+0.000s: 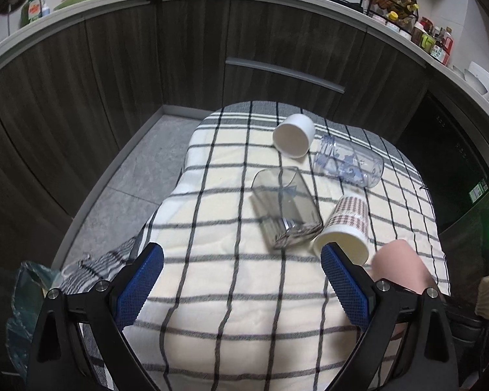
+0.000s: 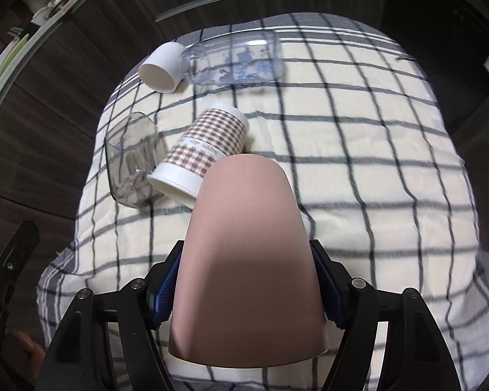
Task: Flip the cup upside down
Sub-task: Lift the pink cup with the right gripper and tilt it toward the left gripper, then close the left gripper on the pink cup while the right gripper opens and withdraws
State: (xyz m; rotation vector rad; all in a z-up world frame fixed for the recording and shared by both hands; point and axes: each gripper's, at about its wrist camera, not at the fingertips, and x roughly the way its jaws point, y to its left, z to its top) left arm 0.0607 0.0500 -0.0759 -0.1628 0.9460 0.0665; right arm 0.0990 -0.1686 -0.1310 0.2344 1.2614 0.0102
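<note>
Right now my right gripper (image 2: 246, 288) is clamped on the pink cup (image 2: 246, 260), its blue pads pressing both sides near the wide rim; that rim faces back toward my camera and the narrower closed base points forward, out over the checked cloth (image 2: 358, 163). From the left wrist view the same pink cup (image 1: 399, 265) shows at the right edge, just past the fingers of my left gripper (image 1: 241, 280), which hangs spread wide above the cloth with nothing between its pads.

Four other containers lie on their sides on the covered tabletop. The paper cup (image 2: 200, 153) with a red-brown houndstooth band rests with its white rim toward me, touching the base end of the square clear glass (image 2: 132, 159) beside it; both look empty. Farther off, a plain white cup (image 2: 162, 67) lies with its open mouth toward my cameras, hollow inside, right against the mouth end of a clear plastic tumbler (image 2: 234, 60) printed with blue figures. I cannot tell whether those two touch.

There is a strip of writing on the paper cup's band, too small for me to read. On the kitchen counter (image 1: 81, 6) behind, bottles carry labels I can't make out either.
</note>
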